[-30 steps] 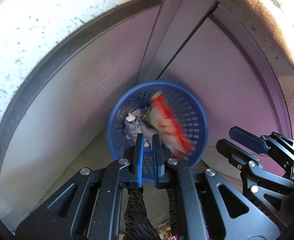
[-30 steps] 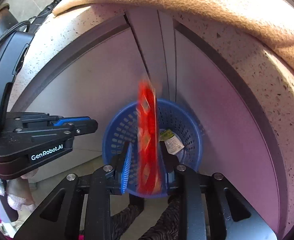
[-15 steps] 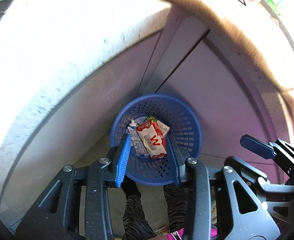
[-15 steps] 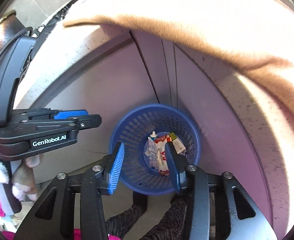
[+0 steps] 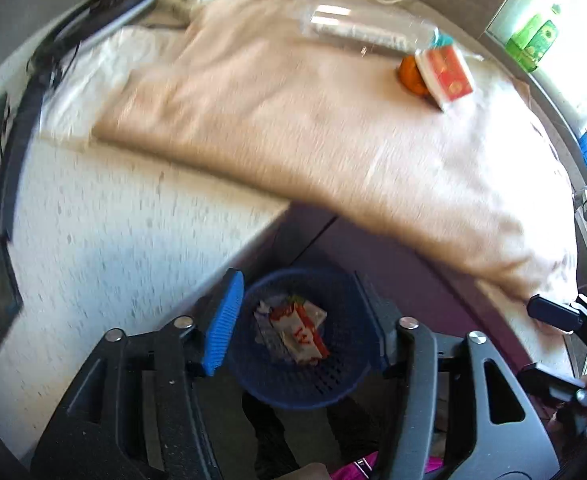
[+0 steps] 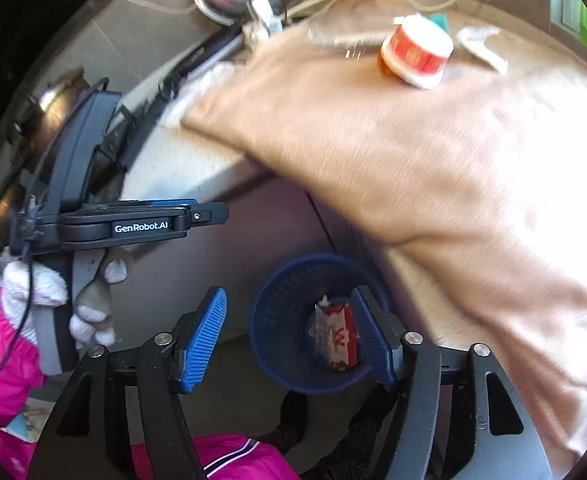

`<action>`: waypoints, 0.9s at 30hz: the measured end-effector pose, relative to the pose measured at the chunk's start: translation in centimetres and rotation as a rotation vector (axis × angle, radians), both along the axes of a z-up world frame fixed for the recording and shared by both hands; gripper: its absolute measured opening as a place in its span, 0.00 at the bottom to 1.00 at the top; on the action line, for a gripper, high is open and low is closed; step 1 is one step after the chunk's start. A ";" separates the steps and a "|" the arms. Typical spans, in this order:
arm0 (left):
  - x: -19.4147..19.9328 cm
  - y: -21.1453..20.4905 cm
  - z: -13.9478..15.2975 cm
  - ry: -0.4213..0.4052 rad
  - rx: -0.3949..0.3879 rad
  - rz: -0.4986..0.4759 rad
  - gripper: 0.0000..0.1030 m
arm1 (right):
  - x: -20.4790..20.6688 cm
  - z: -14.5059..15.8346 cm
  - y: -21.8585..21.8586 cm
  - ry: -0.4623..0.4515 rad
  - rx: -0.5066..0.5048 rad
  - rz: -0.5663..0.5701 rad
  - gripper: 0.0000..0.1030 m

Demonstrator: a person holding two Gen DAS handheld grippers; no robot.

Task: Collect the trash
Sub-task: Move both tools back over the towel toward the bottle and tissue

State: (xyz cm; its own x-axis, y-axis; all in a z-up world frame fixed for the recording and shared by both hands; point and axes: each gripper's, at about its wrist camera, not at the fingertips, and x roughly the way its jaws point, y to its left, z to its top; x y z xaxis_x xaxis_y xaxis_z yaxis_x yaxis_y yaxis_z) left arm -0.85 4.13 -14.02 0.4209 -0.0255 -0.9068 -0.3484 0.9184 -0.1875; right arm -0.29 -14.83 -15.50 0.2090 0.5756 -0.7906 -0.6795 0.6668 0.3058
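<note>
A speckled counter (image 5: 105, 232) draped with a tan cloth (image 5: 293, 128) overhangs the floor. Both the left gripper (image 5: 297, 320) and right gripper (image 6: 289, 336) are opening with nothing between their jaws. Far below them, red-and-white wrappers (image 5: 297, 332) lie in the blue basket (image 5: 345, 376); a red-labelled cup (image 6: 417, 52) remains on the cloth.

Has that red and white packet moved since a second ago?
Yes. The red and white packet dropped from between the fingers into the blue basket.

Blue perforated basket (image 5: 335, 384), red-and-white wrapper (image 5: 299, 334), tan cloth (image 5: 293, 120).
</note>
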 end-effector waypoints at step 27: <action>14.7 -9.4 5.8 -0.158 0.156 -0.197 0.74 | 19.2 8.2 -6.3 -0.107 0.119 -0.217 0.70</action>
State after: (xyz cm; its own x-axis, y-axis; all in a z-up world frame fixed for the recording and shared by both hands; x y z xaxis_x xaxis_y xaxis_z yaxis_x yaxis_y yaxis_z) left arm 13.88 -5.28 -8.19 0.5581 0.0137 -0.8296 -0.1380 0.9875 -0.0765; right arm 18.93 -21.16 -7.31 0.4167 0.5961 -0.6863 -0.5576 0.7638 0.3250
